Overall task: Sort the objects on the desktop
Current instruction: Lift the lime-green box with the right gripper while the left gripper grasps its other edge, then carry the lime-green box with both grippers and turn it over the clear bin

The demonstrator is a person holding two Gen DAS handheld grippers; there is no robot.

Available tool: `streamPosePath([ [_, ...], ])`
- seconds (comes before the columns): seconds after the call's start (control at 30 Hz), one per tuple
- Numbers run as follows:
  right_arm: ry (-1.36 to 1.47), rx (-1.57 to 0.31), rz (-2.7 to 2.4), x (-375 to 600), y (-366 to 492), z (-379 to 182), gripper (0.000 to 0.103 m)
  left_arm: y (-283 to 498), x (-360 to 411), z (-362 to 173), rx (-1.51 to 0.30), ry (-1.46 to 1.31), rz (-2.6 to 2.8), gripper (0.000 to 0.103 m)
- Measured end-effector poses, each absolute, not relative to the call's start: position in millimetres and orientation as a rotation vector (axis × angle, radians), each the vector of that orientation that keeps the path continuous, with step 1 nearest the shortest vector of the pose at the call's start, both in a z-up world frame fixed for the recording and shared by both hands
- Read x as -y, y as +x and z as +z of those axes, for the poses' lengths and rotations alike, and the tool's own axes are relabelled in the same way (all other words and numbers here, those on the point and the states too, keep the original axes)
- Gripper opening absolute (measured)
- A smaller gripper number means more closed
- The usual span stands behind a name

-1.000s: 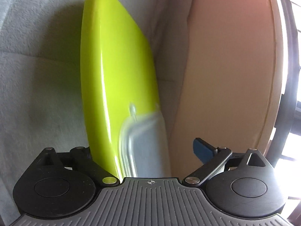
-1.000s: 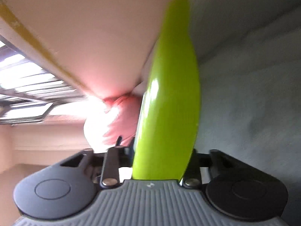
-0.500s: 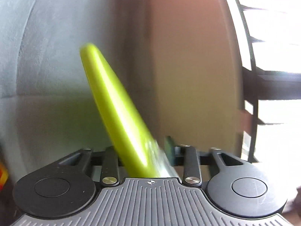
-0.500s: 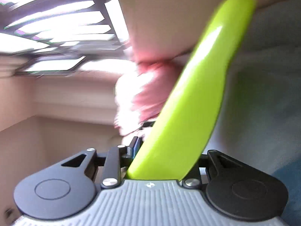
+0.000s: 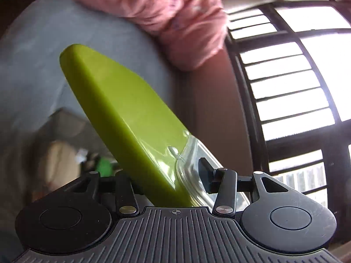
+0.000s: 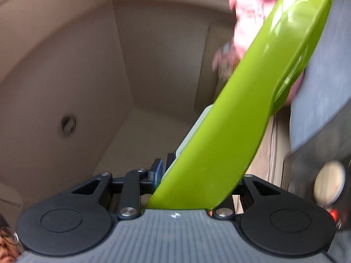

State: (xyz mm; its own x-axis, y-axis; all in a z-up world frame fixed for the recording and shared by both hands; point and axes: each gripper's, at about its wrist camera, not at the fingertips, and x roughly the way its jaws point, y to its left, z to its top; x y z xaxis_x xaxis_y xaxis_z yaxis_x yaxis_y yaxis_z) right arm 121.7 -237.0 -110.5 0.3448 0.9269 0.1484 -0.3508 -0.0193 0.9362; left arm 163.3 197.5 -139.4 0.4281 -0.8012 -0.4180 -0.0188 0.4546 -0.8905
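Blur is spread over much of both views, and several things can only be partly made out. In the left wrist view, the lower left of the frame holds smeared pale and green shapes [image 5: 103,166] that cannot be identified, and a pink patterned cloth [image 5: 175,15] at the upper centre is cut off by the top edge. A barred window [image 5: 291,96] fills the right side, overexposed.

A lime-green case [image 5: 122,118] with a clear plastic part [image 5: 197,164] at its near end is seen running from the lower centre up toward the upper left, tilted. It is clamped in the left gripper [image 5: 169,175]; the jaws are closed against its sides, though the left finger is largely hidden behind the case.

In the right wrist view the same lime-green case [image 6: 241,114] is seen slanting from the lower centre to the upper right, where its far end is cut close to the frame edge. It is pinched by the right gripper [image 6: 197,175], whose right finger is hidden behind the case. A grey fabric surface [image 6: 324,83] lies at the right, and beige walls [image 6: 65,65] fill the left. A round pale object [image 6: 329,186] at the lower right is too blurred to name.
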Motion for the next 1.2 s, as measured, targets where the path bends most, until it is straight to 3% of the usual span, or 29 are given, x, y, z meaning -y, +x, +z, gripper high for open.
streamPosePath([
  [0.13,1.18,-0.8,1.164,210,131,-157,0.032,133,-233,-204,-1.081,-1.094,-0.586,0.054],
  [0.17,1.202,-0.833,1.157,209,131,-169,0.032,139,-228,-223,-1.077,-1.108,-0.601,0.061],
  [0.2,1.198,-0.856,1.148,209,130,-179,0.031,136,-230,-226,-1.068,-1.116,-0.635,0.08],
  [0.27,1.186,-0.878,1.111,214,127,-191,0.03,128,-236,-217,-1.05,-1.138,-0.698,0.097],
  [0.47,1.264,-0.979,0.899,232,64,-225,0.026,103,-270,-203,-1.084,-1.041,-0.709,0.1],
  [0.57,1.264,-1.024,0.788,241,57,-244,0.026,100,-281,-196,-1.101,-0.864,-0.499,0.103],
  [0.7,1.284,-1.058,0.754,245,54,-256,0.026,143,-288,-188,-1.054,-0.847,-0.341,0.103],
  [0.83,1.302,-1.088,0.72,250,52,-270,0.026,203,-274,-221,-1.173,-0.956,-0.476,0.103],
  [0.97,1.308,-1.079,0.716,264,47,-243,0.026,234,-261,-262,-1.233,-1.088,-0.468,0.103],
  [1.1,1.31,-1.089,0.719,263,48,-235,0.031,243,-236,-262,-1.25,-1.013,-0.451,0.102],
  [1.13,1.313,-1.098,0.722,262,47,-235,0.031,235,-236,-258,-1.261,-0.983,-0.445,0.096],
  [1.2,1.317,-1.115,0.727,261,45,-235,0.031,219,-239,-252,-1.279,-0.932,-0.442,0.069],
])
